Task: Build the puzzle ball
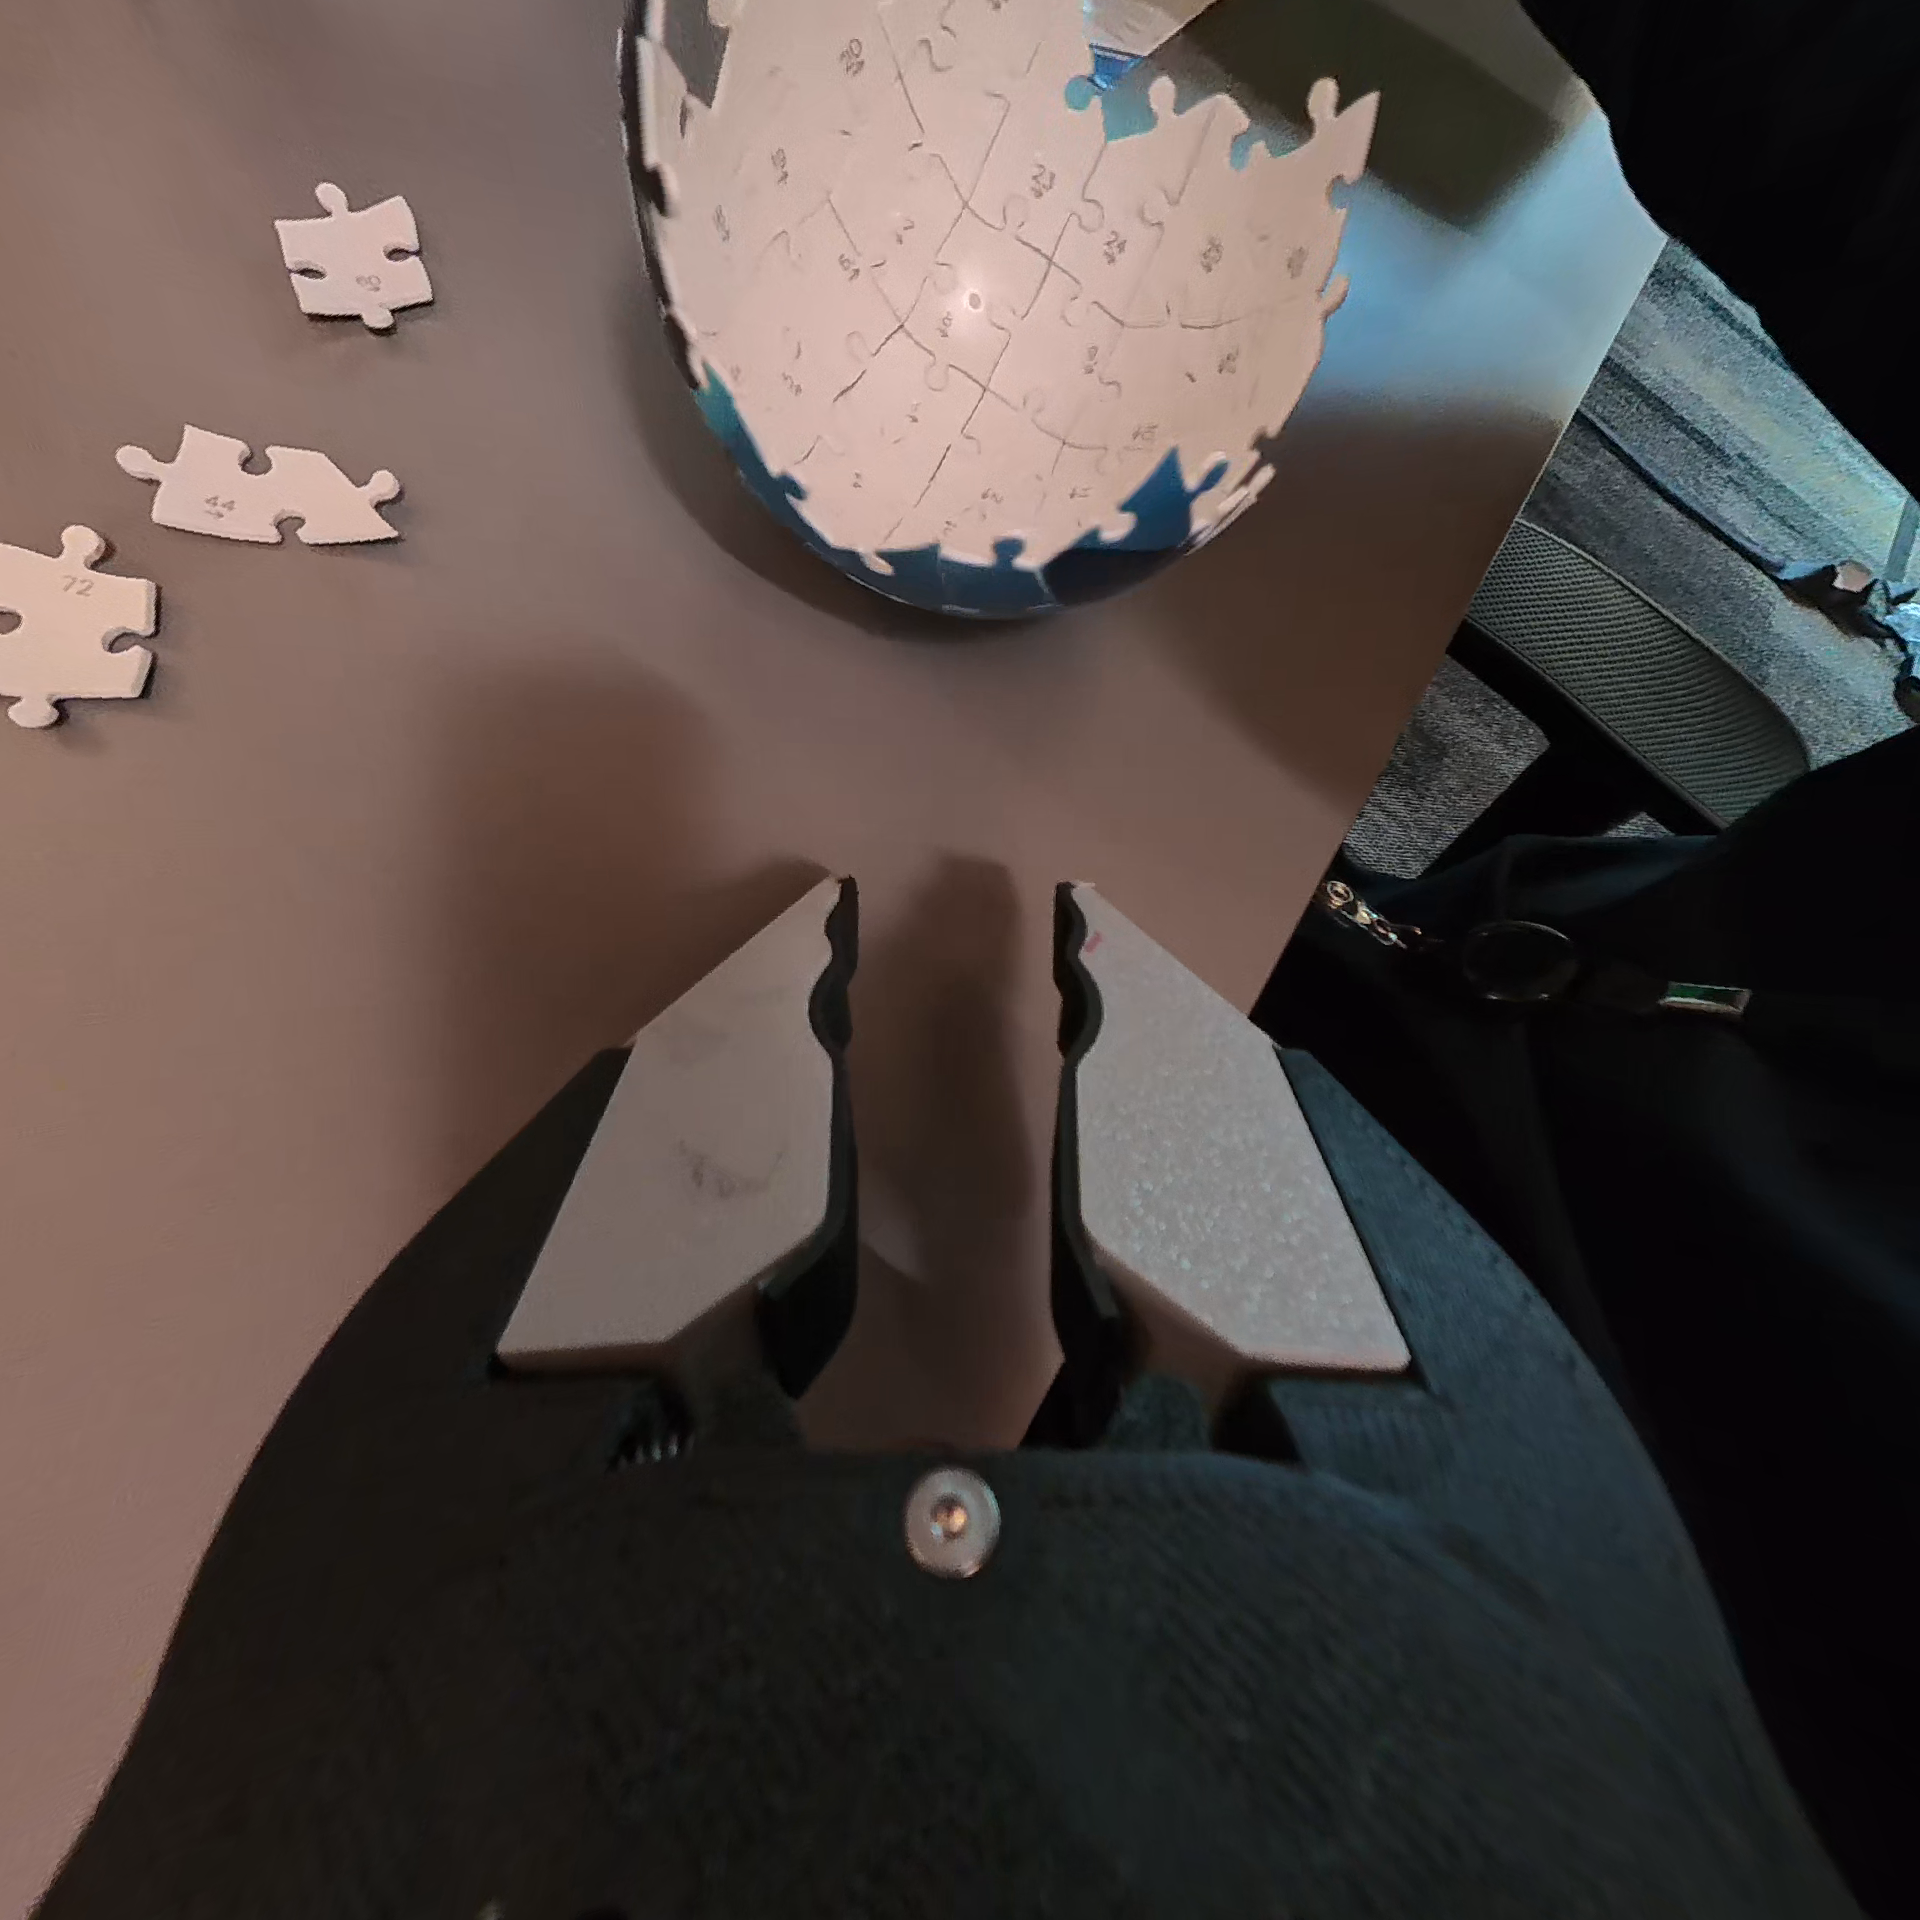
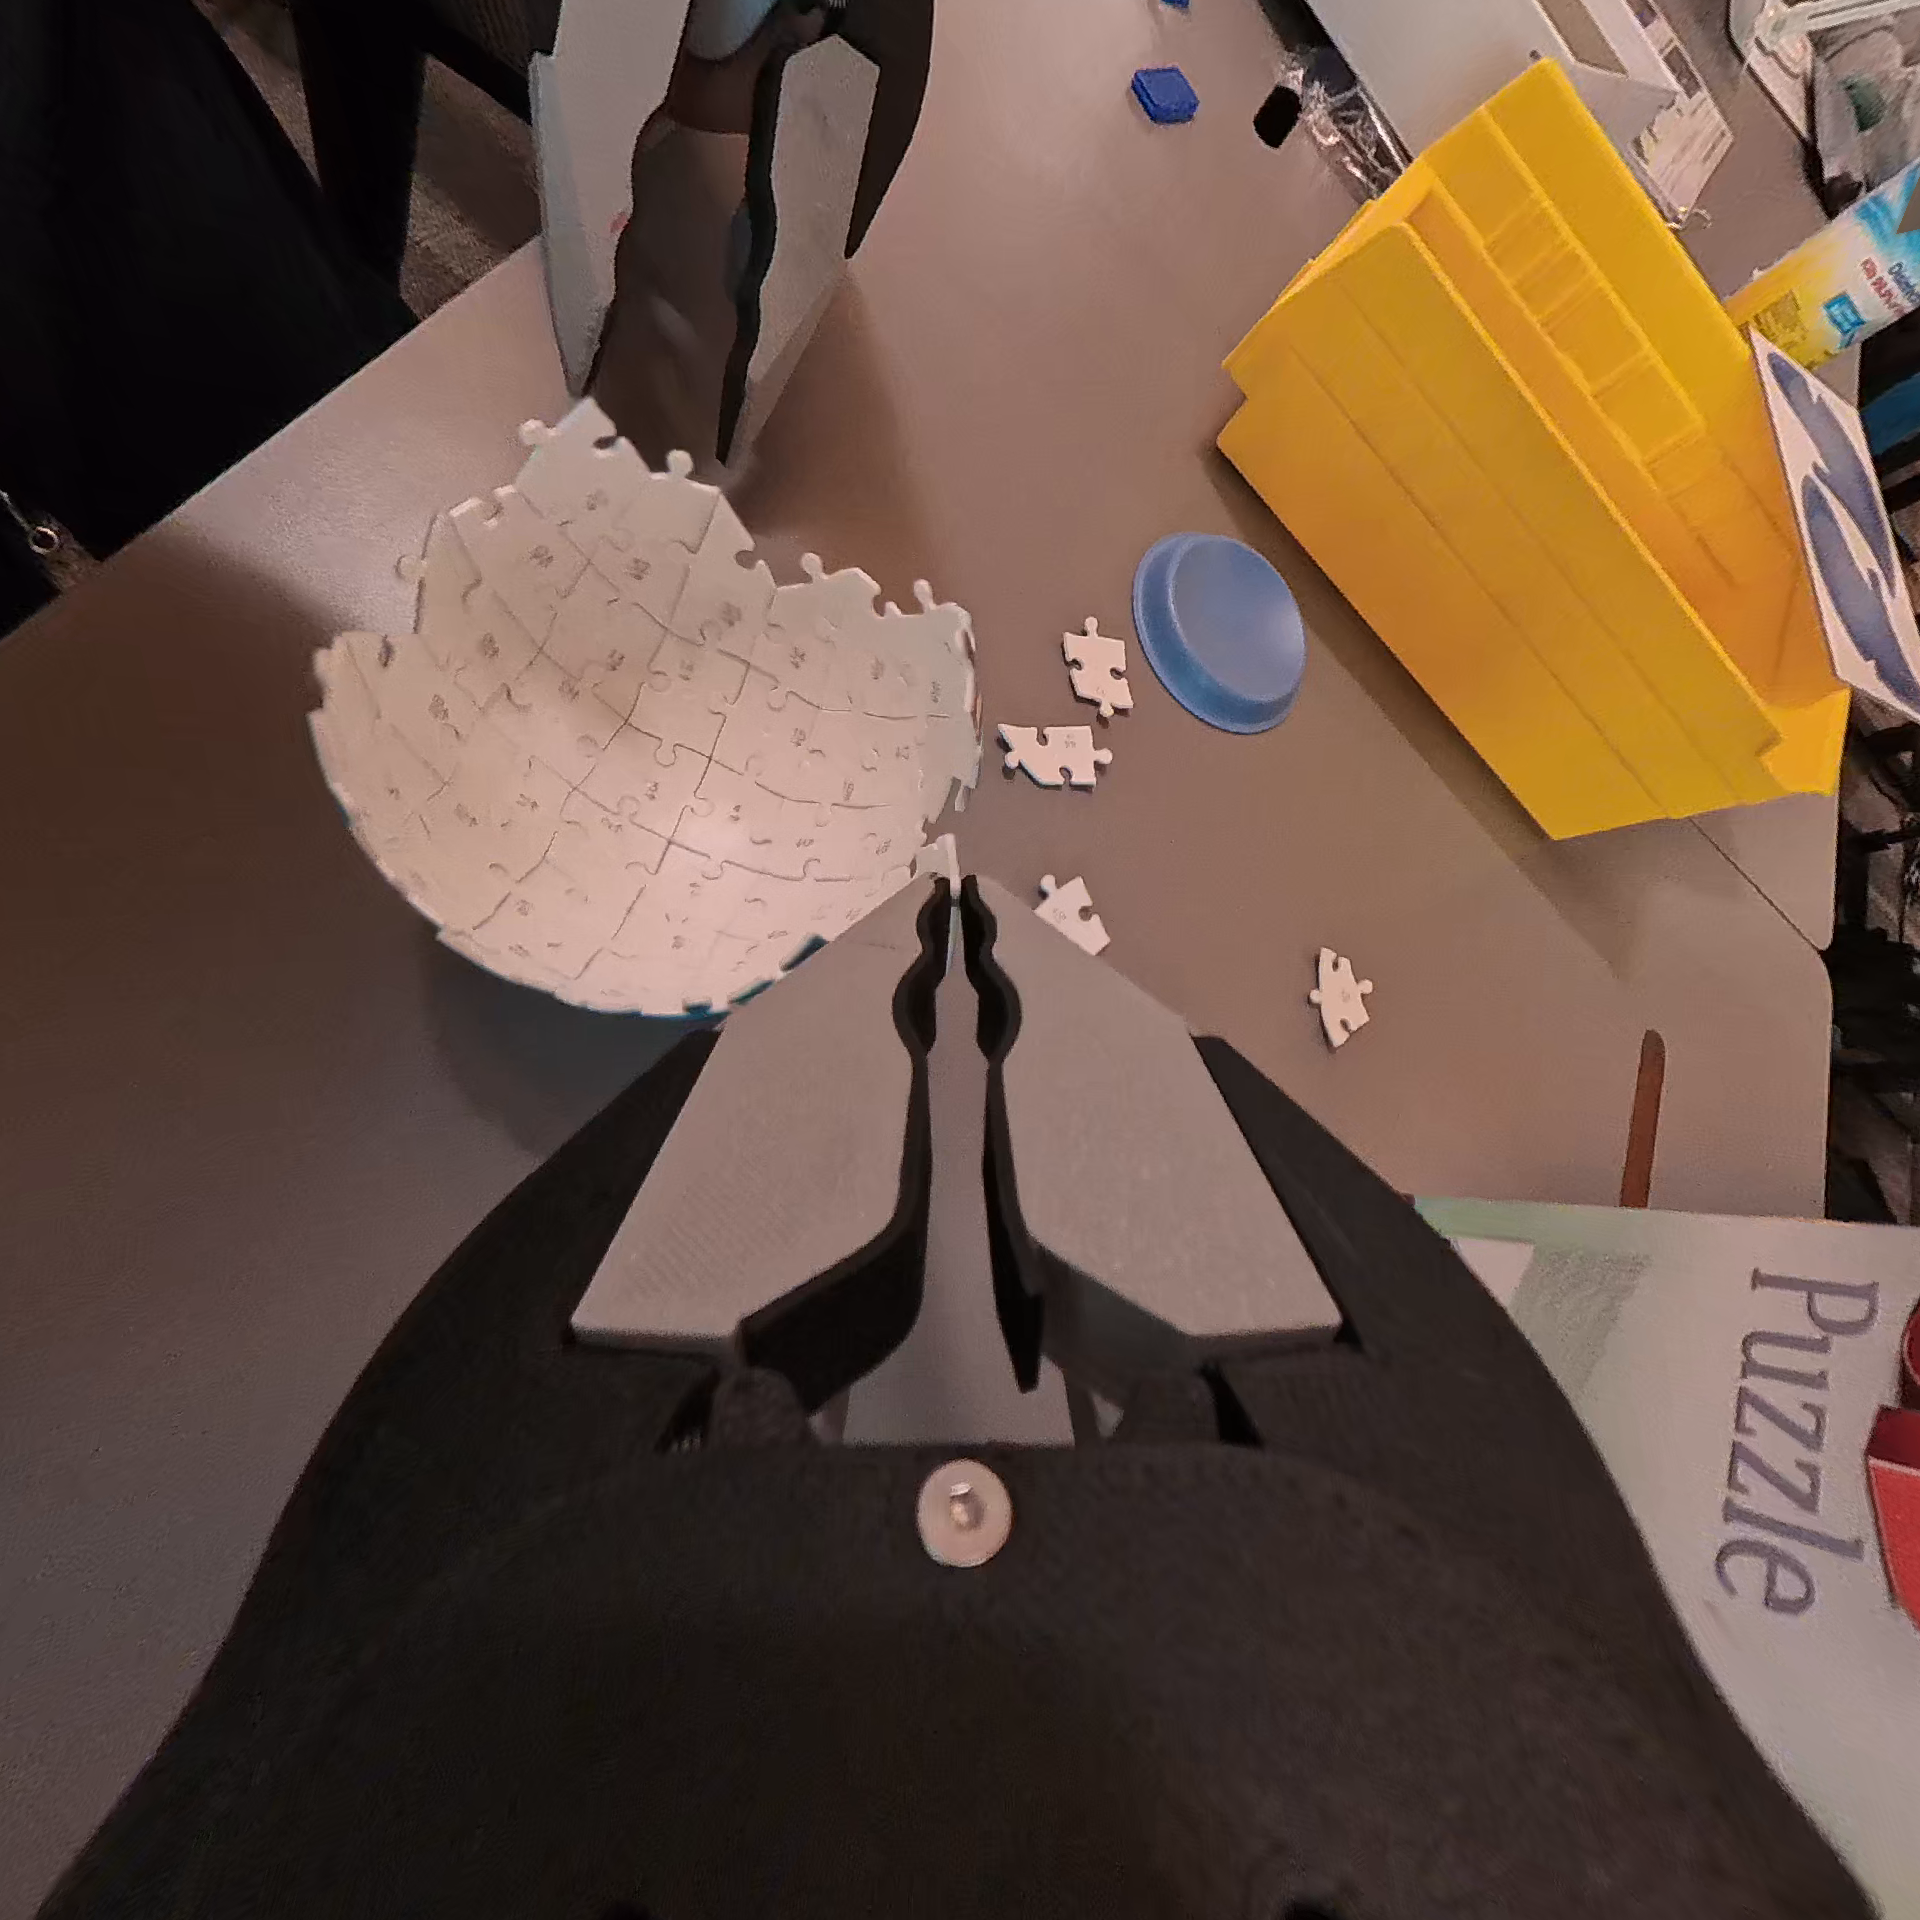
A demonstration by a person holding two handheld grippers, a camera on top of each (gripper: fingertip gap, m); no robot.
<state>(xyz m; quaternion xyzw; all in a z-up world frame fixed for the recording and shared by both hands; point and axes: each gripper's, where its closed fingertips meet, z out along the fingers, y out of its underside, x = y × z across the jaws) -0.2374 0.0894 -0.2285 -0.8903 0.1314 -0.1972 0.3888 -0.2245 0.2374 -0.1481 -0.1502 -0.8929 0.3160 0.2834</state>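
Observation:
The half-built puzzle ball (image 1: 987, 291) is an open shell, white inside and blue outside, resting on the grey table (image 1: 520, 831). In the right wrist view the shell (image 2: 644, 748) lies left of centre. My right gripper (image 2: 956, 891) is closed down to a thin slit on the near right rim of the shell. My left gripper (image 1: 954, 902) is open and empty, its tips a short way in front of the ball. It also shows in the right wrist view (image 2: 655, 426), just beyond the far rim. Loose white pieces (image 1: 353, 260) (image 1: 260, 488) (image 1: 73, 623) lie left of the ball.
Several loose pieces (image 2: 1055, 753) lie right of the shell beside a blue round stand (image 2: 1216, 634). Yellow bins (image 2: 1538, 540) sit at the back right, a puzzle box (image 2: 1714, 1507) at the near right. The table edge (image 1: 1455, 644) and a chair (image 1: 1662, 623) are right of the ball. Tip to tip, the grippers are about 20 cm apart.

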